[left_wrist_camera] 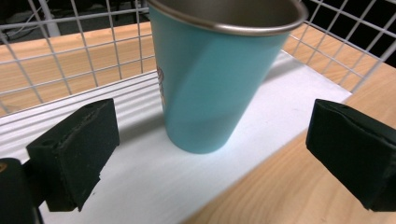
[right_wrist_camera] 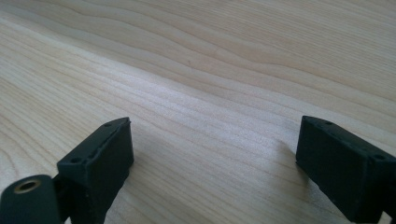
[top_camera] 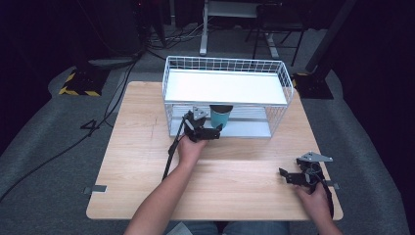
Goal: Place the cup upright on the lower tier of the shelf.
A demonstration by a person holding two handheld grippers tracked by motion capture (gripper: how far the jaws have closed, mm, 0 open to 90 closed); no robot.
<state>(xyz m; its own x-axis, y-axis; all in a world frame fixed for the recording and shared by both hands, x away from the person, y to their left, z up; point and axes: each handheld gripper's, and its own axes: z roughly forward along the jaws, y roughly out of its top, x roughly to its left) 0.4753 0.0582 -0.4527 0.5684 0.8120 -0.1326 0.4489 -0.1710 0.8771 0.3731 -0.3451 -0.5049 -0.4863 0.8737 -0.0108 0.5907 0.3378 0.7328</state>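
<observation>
Two grippers work at the table [top_camera: 147, 147] in the high view. At centre frame, the left hand [top_camera: 190, 148] reaches up from the bottom with the forearm slanting up and rightward, and the left gripper [top_camera: 217, 129] points right, toward the open front of the rack [top_camera: 225, 66]. Its jaws are released and spread wide; in the left gripper view the fingers [left_wrist_camera: 74, 149] stand at the lower left and lower right corners of the frame, with the cup [left_wrist_camera: 215, 79] ahead of them and apart from both pads. At the lower right of the high view, the right hand [top_camera: 313, 200] rests low near the table's edge, and the right gripper [top_camera: 285, 175] points left across bare wood. The right gripper view shows its pads [right_wrist_camera: 100, 158] wide apart over the wood grain, grasping nothing.

The rack is a white wire basket with a flat white top shelf and a lower white tray [left_wrist_camera: 154, 182]. The teal cup stands upright on the lower tray, near its front edge, under the top shelf, at centre frame in the high view [top_camera: 220, 116]. Its rim is metal-coloured, and its inside cannot be seen
</observation>
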